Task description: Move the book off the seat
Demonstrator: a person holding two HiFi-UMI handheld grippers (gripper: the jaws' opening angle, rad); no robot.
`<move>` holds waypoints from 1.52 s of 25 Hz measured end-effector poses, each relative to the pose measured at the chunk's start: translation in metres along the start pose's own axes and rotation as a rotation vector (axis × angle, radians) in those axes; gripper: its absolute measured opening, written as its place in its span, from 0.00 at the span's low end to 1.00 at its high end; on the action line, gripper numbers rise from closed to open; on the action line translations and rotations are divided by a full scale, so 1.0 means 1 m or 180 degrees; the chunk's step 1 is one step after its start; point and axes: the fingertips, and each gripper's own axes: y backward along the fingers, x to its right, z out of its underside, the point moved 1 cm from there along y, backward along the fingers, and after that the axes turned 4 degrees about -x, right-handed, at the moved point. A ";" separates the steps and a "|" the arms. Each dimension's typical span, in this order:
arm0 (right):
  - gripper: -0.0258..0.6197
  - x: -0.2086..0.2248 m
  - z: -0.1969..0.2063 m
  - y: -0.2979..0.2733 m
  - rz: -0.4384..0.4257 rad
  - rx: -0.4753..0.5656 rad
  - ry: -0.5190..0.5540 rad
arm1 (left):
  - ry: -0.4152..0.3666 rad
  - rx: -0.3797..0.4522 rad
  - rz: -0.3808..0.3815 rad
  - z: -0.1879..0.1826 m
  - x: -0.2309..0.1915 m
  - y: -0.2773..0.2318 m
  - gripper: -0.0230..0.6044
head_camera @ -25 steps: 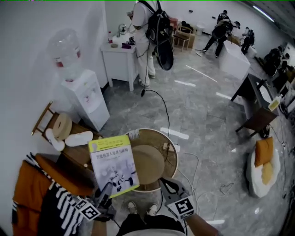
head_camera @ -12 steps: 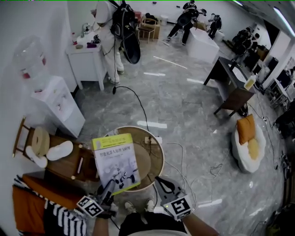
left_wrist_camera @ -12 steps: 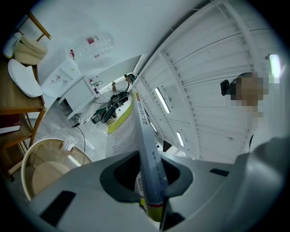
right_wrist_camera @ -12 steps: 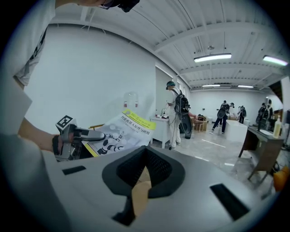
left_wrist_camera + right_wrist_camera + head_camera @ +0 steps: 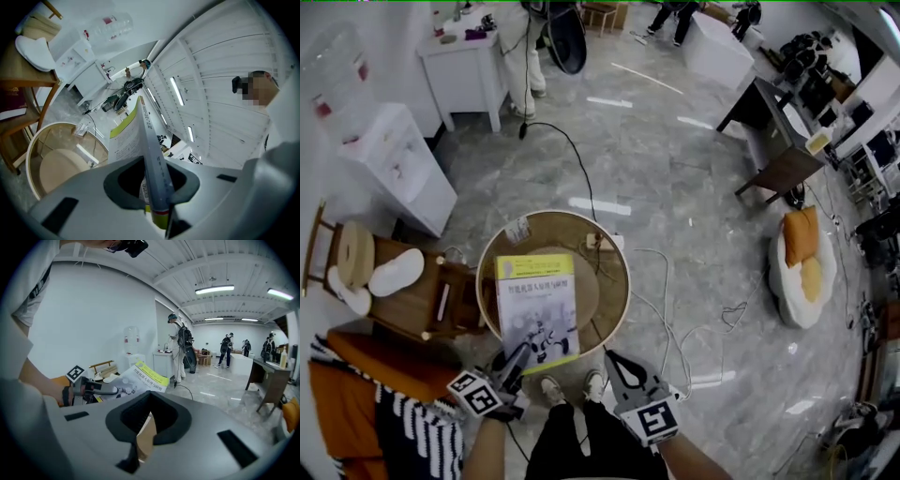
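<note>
Left gripper [image 5: 516, 360]: jaws narrow, clamped on the lower edge of the book [image 5: 536, 309] near its spine. The rest of the book reaches out ahead of the jaws, unsupported. It is raised and hangs above the round seat [image 5: 614, 281], which lies ahead of and below the jaws, so we judge the move off the seat not finished. Right gripper [image 5: 612, 357]: jaws drawn together with nothing between them, off to the right of the book and not touching it. Main risk as we see it: the grip sits on one edge only, so the book's weight levers about the jaws. A quick swing could make it pivot or slide out and drop back onto the seat. The loose cover and pages could also fan open and pull free of the pads. Second risk: the wooden stand [image 5: 417, 309] left of the jaws already carries slippers [image 5: 394, 272]. Setting down there could knock them or leave the book overhanging. Third: the cable [image 5: 581, 183] on the floor beyond the seat is a trip hazard.
</note>
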 end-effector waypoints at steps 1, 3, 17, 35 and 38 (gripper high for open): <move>0.07 0.000 0.007 -0.004 0.0000 -0.0018 -0.0009 | 0.0024 -0.0030 0.0007 0.007 -0.009 -0.006 0.17; 0.07 0.001 0.021 -0.014 0.0000 -0.0044 -0.0097 | 0.0064 -0.0071 0.0030 0.019 -0.027 -0.019 0.17; 0.07 0.032 0.095 -0.080 -0.0057 -0.0085 -0.0553 | 0.0172 -0.0462 0.0069 0.062 -0.111 -0.099 0.17; 0.07 0.082 0.099 -0.112 -0.0090 -0.0216 -0.0546 | 0.0747 -0.0702 -0.0465 0.090 -0.255 -0.158 0.17; 0.07 0.083 0.106 -0.109 -0.0112 -0.0266 -0.0543 | 0.0761 -0.0756 -0.0934 0.100 -0.291 -0.139 0.15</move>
